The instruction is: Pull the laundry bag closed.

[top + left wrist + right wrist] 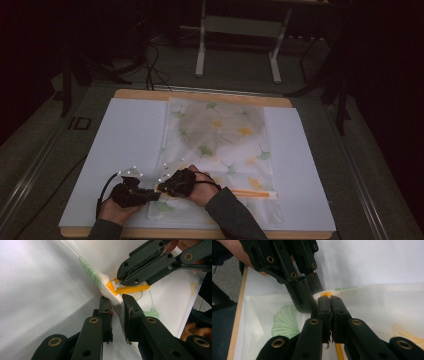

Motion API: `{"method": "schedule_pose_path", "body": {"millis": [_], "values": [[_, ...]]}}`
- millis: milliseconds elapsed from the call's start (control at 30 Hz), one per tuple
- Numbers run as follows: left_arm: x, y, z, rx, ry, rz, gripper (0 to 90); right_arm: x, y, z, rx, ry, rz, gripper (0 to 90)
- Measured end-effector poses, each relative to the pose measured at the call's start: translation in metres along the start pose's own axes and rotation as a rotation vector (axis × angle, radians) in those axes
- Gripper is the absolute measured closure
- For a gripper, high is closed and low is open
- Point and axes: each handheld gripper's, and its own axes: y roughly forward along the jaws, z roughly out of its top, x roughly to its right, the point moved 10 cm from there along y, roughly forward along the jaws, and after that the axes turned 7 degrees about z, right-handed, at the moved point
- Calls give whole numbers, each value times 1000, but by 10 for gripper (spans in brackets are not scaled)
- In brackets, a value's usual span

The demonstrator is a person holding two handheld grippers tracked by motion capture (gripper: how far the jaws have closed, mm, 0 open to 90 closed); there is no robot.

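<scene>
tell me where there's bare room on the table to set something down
Free: the white sheet left of the mesh bag, and its strip on the bag's right. Crowded: the bag's near left corner, where the left gripper and right gripper meet at the orange zipper.

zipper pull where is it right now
The orange zipper pull sits at the mesh bag's near-left corner, pinched by the right hand-held gripper.

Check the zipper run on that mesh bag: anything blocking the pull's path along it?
Nothing visible does. The right tool pinches the zipper pull; the orange zipper lies bare across the mesh bag to its far end.
</scene>
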Motion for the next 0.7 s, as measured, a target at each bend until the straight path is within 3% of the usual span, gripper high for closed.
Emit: {"method": "schedule_pose_path", "body": {"millis": [300, 700], "values": [[1, -4, 2, 25, 6, -10, 821, 0, 4, -6, -3, 4, 1, 813], [1, -5, 2, 33, 23, 2, 850, 2, 5, -7, -23, -9, 8, 826]]}}
